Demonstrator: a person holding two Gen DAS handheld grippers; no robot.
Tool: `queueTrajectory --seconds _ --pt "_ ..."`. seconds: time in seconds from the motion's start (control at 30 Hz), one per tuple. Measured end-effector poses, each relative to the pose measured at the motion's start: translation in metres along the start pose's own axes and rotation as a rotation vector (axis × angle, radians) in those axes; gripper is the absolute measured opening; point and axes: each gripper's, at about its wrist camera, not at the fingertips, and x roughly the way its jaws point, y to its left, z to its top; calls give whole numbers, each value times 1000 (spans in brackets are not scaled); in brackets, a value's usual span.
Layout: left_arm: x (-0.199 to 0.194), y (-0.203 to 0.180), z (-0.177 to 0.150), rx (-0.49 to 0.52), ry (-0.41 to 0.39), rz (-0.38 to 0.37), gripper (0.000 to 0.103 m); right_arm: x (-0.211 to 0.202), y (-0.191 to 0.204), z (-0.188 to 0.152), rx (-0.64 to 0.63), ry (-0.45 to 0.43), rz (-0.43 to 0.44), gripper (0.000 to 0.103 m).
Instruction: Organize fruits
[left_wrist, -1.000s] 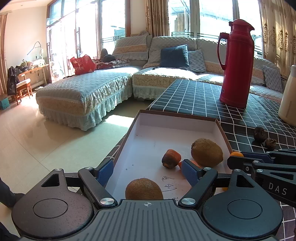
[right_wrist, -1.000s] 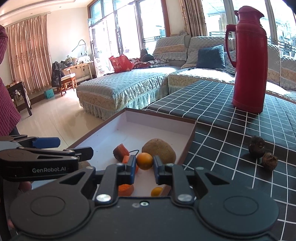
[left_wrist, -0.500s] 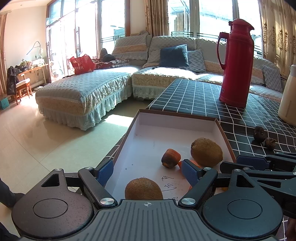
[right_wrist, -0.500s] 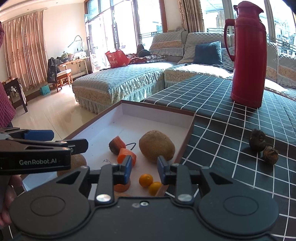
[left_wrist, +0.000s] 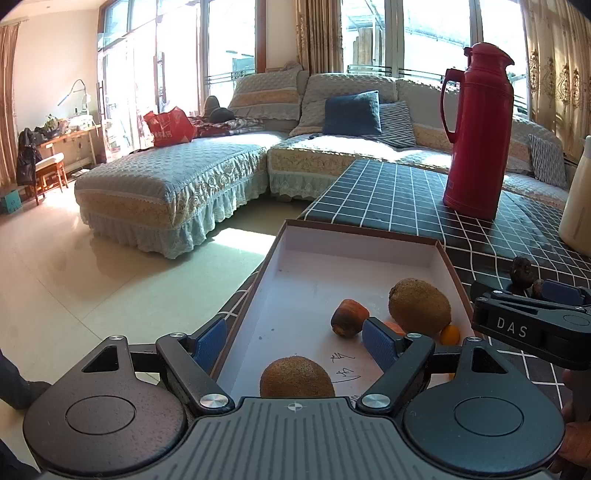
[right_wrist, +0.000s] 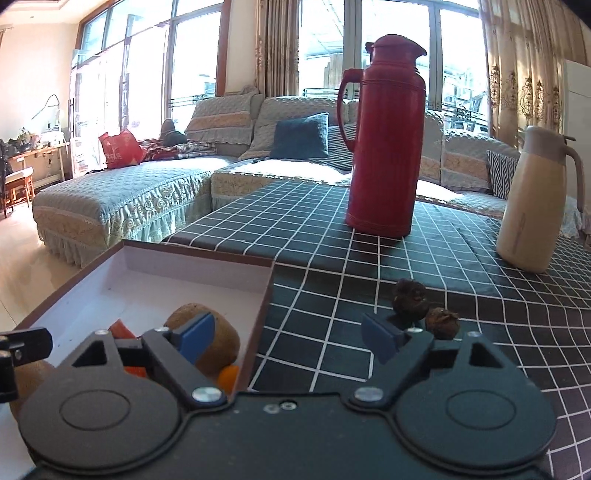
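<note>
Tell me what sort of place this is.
Most likely a home living room: a quilted corner sofa with cushions, tall curtained windows, and a table with a checked cloth holding a red thermos.

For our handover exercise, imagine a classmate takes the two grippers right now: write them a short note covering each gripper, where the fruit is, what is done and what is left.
Left gripper: open, empty, above the near end of the box.
Right gripper: jaws opening, nothing between them, straddling the box's right wall.
Done: two kiwis, carrot pieces and a small orange fruit lie in the box.
Left: two dark, wrinkled fruits still sit on the checked tablecloth, right of the box. Probably take those next.
</note>
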Motion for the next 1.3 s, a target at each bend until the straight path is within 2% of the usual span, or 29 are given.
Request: queueTrajectory --seconds 0.17,0.33,0.43,0.63,0.87,0.9,0.97,1.1,1.3 --pt "-1 2 0 -5 -1 -7 80 -1 -2 -6 46 -11 -11 86" --pt "-5 -4 2 -2 -6 -29 80 -25 -24 -3 110 -39 18 89" --pt "-9 -15 1 19 -11 -50 81 -52 -50 0 102 -79 33 96" --pt "-17 -38 -2 66 -11 -69 81 -107 -115 -2 83 -137 23 101" --pt "-25 -67 -6 91 -2 -102 81 -149 -190 -33 96 -171 -86 103" --pt "-26 -71 -7 100 -3 -100 85 -152 -201 -40 123 -161 -101 103" --pt "-30 -79 -10 116 -20 -88 103 -150 -219 -49 180 -131 -124 103" --pt "-36 -90 -12 132 -36 -88 103 -148 -242 -56 254 -103 -125 103" --pt "-43 -98 -21 160 -20 -89 103 -159 -252 -60 253 -123 -123 103"
